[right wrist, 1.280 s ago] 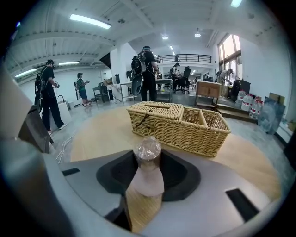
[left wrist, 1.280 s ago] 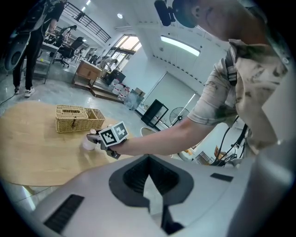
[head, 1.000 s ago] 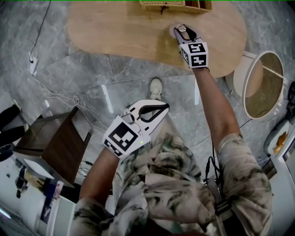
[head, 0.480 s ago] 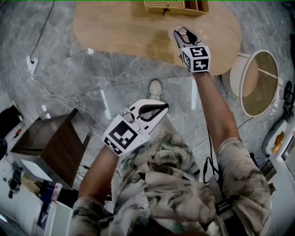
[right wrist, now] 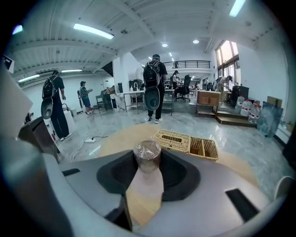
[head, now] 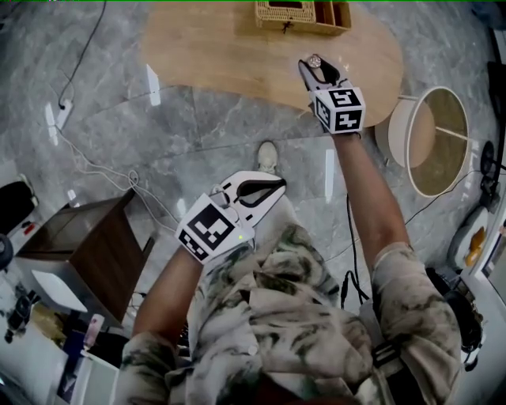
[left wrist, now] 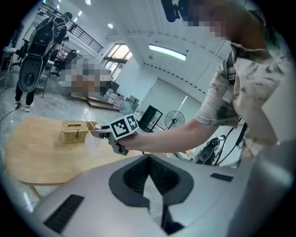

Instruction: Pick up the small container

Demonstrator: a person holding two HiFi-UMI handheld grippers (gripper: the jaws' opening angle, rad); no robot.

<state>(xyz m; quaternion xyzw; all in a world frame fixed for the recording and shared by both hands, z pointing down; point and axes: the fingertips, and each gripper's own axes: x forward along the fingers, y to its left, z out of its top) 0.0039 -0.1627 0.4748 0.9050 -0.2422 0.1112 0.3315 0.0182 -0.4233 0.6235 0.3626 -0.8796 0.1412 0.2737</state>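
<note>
- Head view, grippers: two. The right gripper (head: 316,70) is out over the wooden table (head: 221,55), its jaws closed on the small container (head: 315,60). The left gripper (head: 278,183) is held low near the person's body, well apart from the table.
- Head view, furniture: one wooden table; two woven baskets at its far edge, a plain basket (head: 285,13) and a divided basket (head: 334,14), touching or nearly so. One round white-rimmed stand (head: 399,134) is just beside the table. One dark cabinet (head: 103,253) stands on the floor to the left.
- Left gripper view: jaw tips meet and nothing is between them, so this gripper is empty. The right gripper shows across the table near the plain basket.
- Right gripper view: one small container, clear-walled with a crinkled film top, sits between the dark pads at the far end of the jaws. Tabletop is visible beneath it. Whether its base has left the wood cannot be told.
- Right gripper view, background: both baskets lie just beyond the container. Three people with backpacks stand nearest; those farther off are too small to count.
- Risk, slipping: the hold looks to be out at the jaw tips, so a quick lift or tilt could let the container slide or rotate out.
- Risk, crushing: the walls look thin, and a harder squeeze might buckle them.
- Risk, collision: the baskets are close ahead, and a forward swing could knock them.
</note>
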